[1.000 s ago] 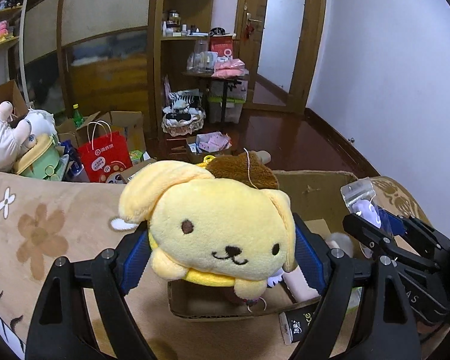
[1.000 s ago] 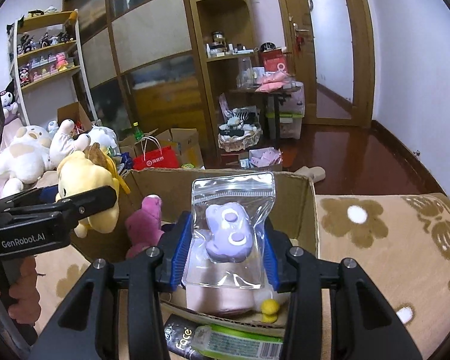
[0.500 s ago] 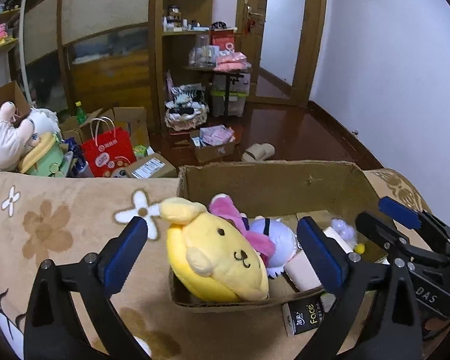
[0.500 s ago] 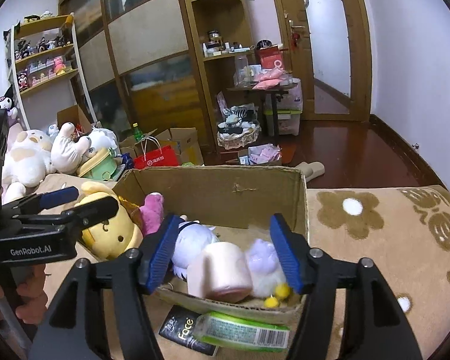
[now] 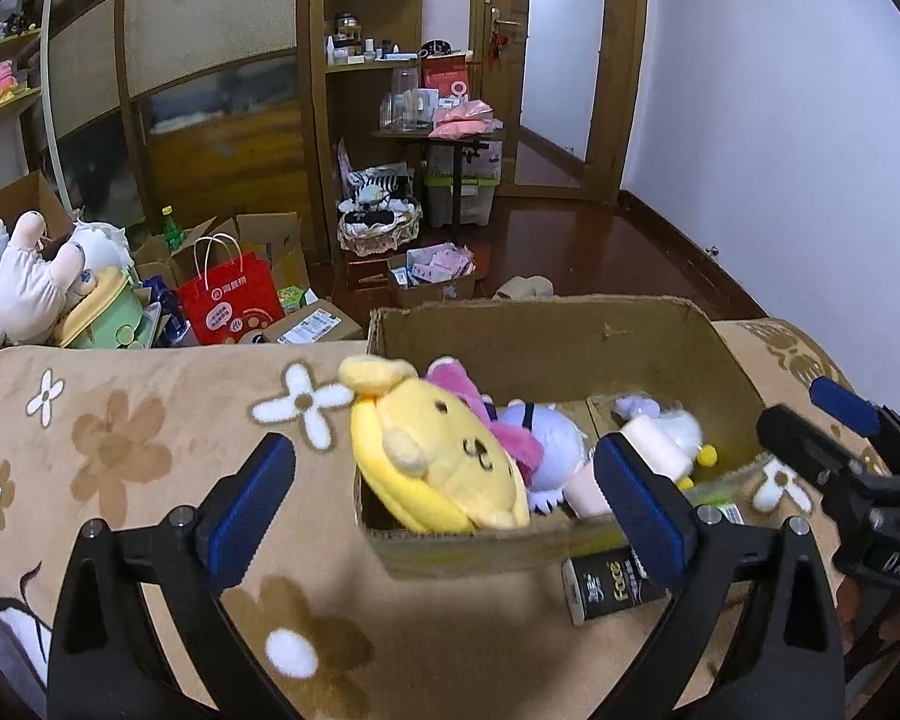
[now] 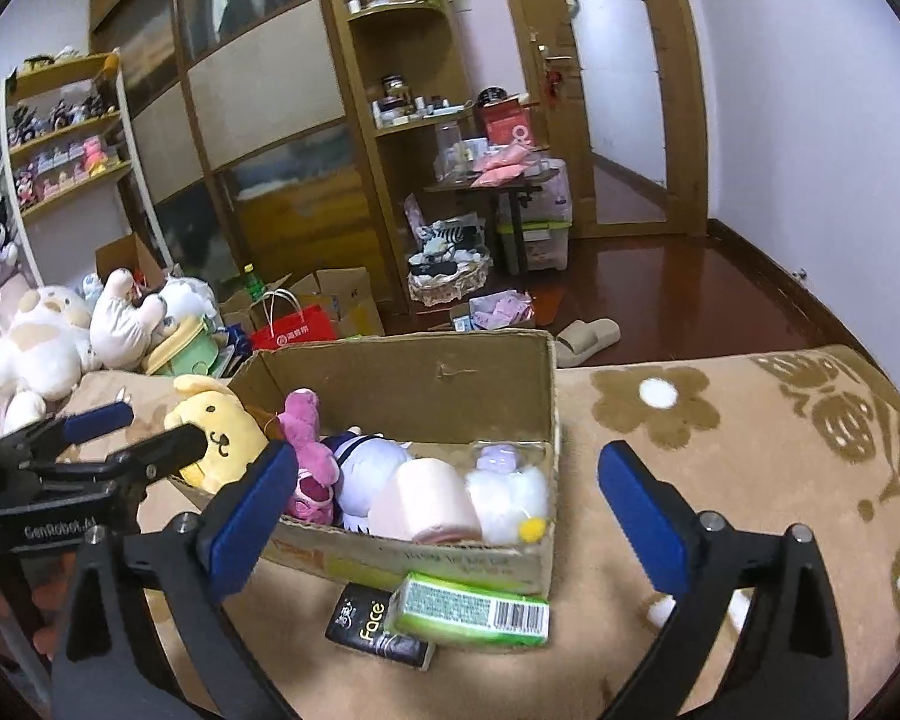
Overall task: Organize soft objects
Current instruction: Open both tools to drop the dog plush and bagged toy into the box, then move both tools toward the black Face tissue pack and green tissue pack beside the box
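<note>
Inside the cardboard box (image 6: pixel 426 384) lie the yellow plush dog (image 5: pixel 444 456) and pink roll (image 6: pixel 426 507).

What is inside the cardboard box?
Inside the cardboard box: yellow dog plush, pink plush, lavender plush, pink roll, white fluffy toy. The box floor beneath them is covered.

Fuzzy yellow plush dog (image 5: pixel 444 468) in a matt cardboard box (image 5: pixel 540 336).

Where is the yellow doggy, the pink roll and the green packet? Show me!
yellow dog plush (image 5: pixel 444 456), left wrist view, on its face.
pink roll (image 6: pixel 429 501), right wrist view, on its rounded side.
green packet (image 6: pixel 468 609), right wrist view, on its top face, in front of the box.
</note>
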The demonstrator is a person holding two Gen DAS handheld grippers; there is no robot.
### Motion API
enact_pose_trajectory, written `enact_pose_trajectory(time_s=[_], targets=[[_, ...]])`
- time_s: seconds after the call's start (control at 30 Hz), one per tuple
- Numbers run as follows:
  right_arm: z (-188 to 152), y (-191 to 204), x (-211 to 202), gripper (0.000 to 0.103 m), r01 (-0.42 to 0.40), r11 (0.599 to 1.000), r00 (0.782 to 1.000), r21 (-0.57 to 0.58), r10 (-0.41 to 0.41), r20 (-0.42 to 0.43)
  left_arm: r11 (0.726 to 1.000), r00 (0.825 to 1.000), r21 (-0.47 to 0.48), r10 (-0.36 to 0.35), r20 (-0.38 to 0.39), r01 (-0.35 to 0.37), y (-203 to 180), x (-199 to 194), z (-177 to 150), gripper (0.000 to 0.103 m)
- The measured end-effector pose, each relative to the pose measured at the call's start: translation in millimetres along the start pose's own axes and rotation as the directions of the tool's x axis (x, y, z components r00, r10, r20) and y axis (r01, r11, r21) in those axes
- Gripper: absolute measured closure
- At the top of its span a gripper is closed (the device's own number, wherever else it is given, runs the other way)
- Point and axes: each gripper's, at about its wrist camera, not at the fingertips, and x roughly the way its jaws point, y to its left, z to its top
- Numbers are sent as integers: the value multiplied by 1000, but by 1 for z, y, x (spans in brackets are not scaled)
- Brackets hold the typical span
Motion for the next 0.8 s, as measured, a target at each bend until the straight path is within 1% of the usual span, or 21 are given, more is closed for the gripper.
enact_pose_trajectory(time_s=[0.13, 0.2, 0.33, 0.53, 0.8], targets=[[-1, -3, -7, 0, -1, 1000, 1000, 18, 1, -11, 1000, 1000, -14, -2, -25, 1, -2, -7, -7, 4], [-3, -5, -11, 0, -17, 999, 1000, 39, 18, -19, 1000, 999, -25, -10, -33, 9, -2, -11, -9, 4], [-7, -7, -17, 0, -22, 998, 999, 66, 24, -37, 1000, 1000, -1, -1, -31, 1, -8, -23, -12, 4], [-13, -2, -30, 0, -13, 999, 999, 49, 15, -45, 1000, 999, 10, 6, -40, -5, -12, -38, -21, 4], [-20, 5, -46, 0, -8, 1000, 999, 24, 9, -46, 1000, 998, -16, 12, -67, -13, -7, -50, -34, 4]])
